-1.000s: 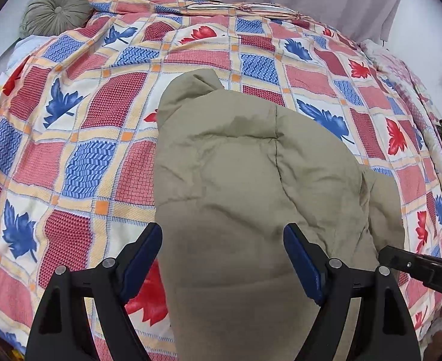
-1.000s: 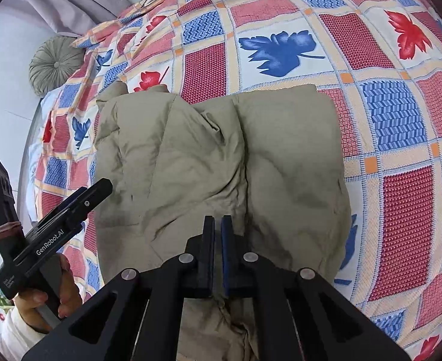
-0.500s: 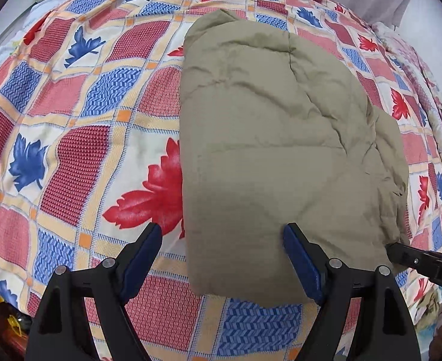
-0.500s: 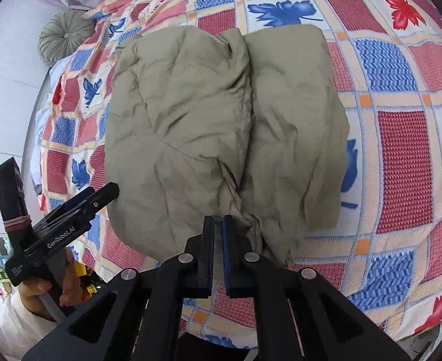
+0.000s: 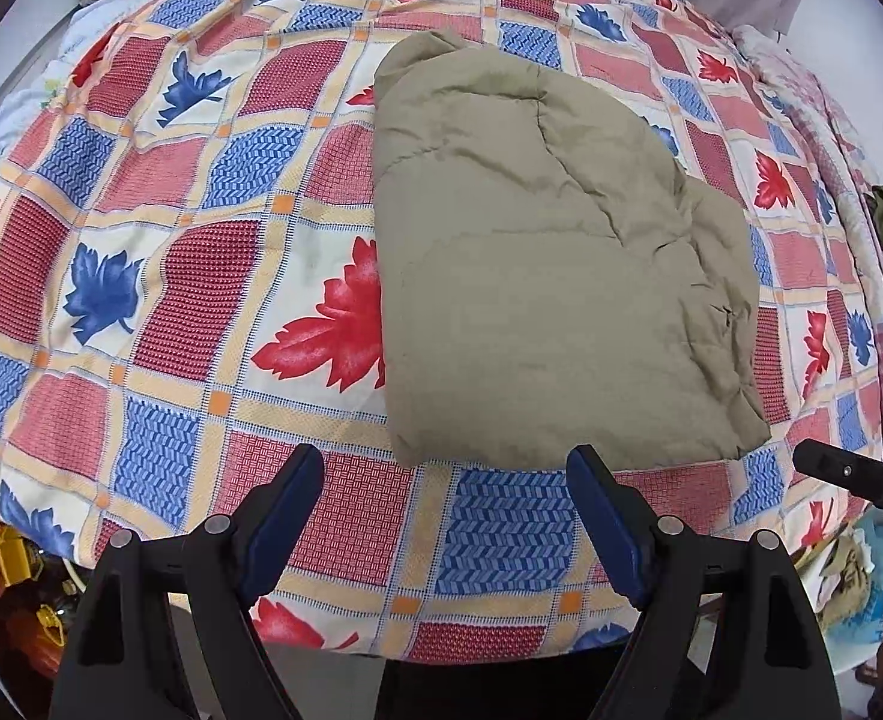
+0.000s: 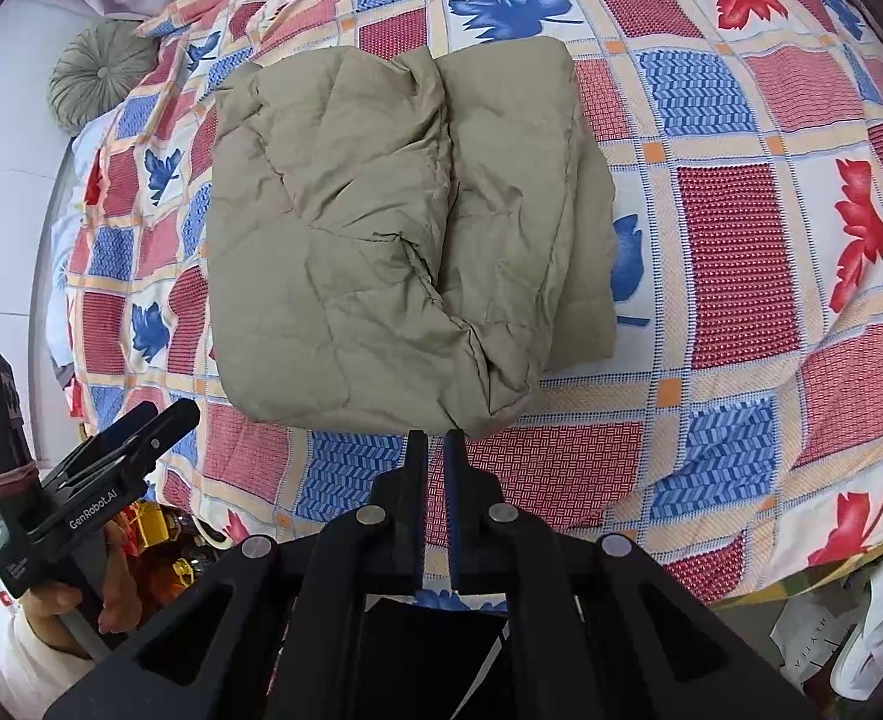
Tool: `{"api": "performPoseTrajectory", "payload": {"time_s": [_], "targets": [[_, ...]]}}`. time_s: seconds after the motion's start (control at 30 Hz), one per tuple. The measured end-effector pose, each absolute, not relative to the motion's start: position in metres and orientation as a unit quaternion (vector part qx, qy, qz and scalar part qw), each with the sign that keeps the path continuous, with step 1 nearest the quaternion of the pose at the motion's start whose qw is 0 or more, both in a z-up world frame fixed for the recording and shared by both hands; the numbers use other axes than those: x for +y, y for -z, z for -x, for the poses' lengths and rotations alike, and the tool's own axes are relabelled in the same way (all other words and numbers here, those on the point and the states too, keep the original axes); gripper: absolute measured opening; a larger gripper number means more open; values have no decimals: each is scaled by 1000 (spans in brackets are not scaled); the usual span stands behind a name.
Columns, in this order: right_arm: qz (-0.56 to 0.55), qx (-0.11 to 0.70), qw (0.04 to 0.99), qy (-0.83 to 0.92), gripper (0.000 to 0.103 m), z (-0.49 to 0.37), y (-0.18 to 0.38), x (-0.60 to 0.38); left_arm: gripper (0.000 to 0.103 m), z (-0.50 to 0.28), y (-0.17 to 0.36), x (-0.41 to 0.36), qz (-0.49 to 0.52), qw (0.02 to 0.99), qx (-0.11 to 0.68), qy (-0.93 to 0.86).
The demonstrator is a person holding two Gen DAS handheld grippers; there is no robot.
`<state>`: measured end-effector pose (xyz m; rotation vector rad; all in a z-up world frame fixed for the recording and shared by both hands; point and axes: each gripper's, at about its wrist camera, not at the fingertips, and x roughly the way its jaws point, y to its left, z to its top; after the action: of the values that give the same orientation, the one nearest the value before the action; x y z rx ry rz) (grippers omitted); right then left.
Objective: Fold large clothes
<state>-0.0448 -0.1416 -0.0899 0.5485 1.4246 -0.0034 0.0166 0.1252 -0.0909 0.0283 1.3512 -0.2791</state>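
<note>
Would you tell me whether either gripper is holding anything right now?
Nothing: the left gripper is open, the right gripper shut empty, both clear of the folded jacket.

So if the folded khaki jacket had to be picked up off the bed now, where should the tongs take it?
Probably at the near edge of the khaki jacket, coming in low from the bed's front. There the puffy layers end in one thick stacked fold, facing both tongs, and the loose crumpled corner on the right would likely unfold if pulled.
</note>
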Motion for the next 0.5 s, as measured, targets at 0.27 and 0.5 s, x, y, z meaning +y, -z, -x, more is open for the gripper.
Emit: {"api": "performPoseTrajectory", "payload": {"time_s": [0.27,0.5], "targets": [[-237,636,734,4,6,53,55,-139,102,-5,50,133,13,783,609,129],[-195,604,772,25,7,52,15,-132,102,-4,11,133,3,804,584,112]]}}
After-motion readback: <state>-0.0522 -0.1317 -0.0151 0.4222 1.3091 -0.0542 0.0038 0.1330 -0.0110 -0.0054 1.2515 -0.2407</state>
